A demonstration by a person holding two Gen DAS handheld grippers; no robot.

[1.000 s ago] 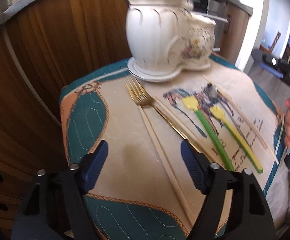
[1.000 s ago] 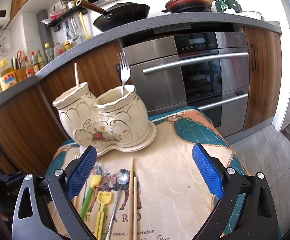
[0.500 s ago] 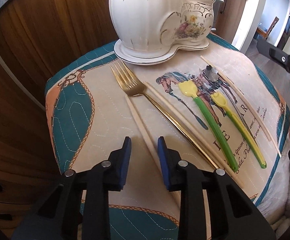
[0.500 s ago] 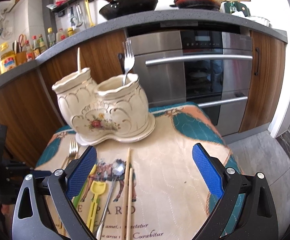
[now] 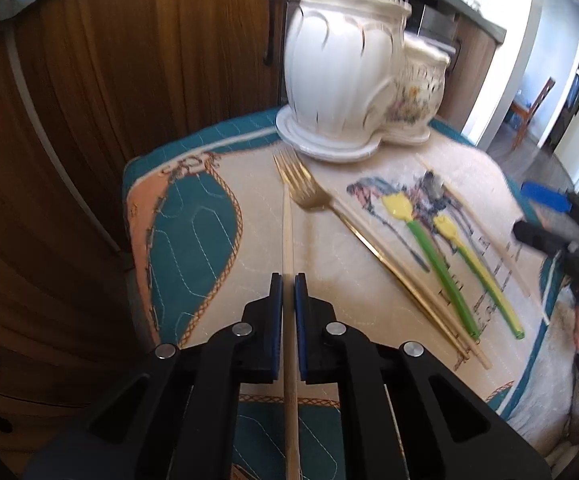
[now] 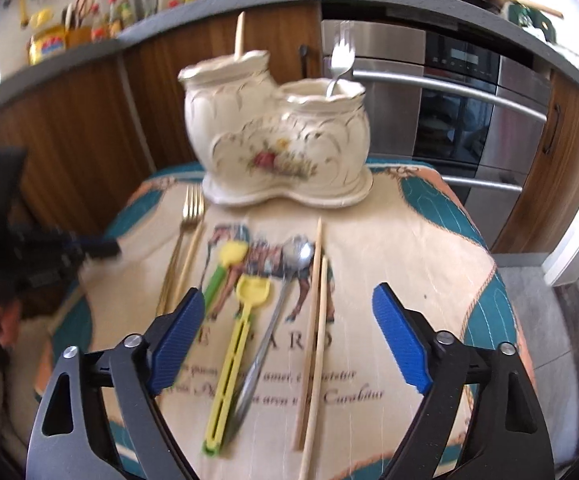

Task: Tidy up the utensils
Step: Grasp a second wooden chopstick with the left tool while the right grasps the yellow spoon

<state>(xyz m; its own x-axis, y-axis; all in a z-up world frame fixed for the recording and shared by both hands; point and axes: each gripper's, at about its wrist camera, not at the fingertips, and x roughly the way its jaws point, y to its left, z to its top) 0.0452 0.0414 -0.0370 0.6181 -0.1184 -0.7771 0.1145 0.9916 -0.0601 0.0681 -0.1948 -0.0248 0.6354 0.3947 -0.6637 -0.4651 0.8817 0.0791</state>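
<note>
My left gripper [image 5: 288, 280] is shut on a wooden chopstick [image 5: 288, 236] that points forward above the cloth. A cream two-pot ceramic holder [image 5: 345, 76] stands at the far edge, with a chopstick and a silver fork [image 6: 340, 60] in it. On the cloth lie a gold fork [image 5: 309, 196], another chopstick [image 5: 409, 280], a green-handled scoop [image 5: 429, 256] and a yellow one [image 5: 477, 272]. My right gripper [image 6: 289, 340] is open and empty above the yellow scoop [image 6: 241, 320], a silver spoon [image 6: 285, 292] and two chopsticks [image 6: 317, 320].
The small table has a teal and beige quilted cloth [image 5: 193, 232]. Wooden cabinets [image 5: 89, 80] stand behind and to the left, an oven [image 6: 449, 112] behind right. My left gripper shows at the left of the right wrist view [image 6: 97, 246].
My left gripper closed on the chopstick and lifted it off the cloth. My right gripper moved in closer over the spoon and chopsticks, still open.
</note>
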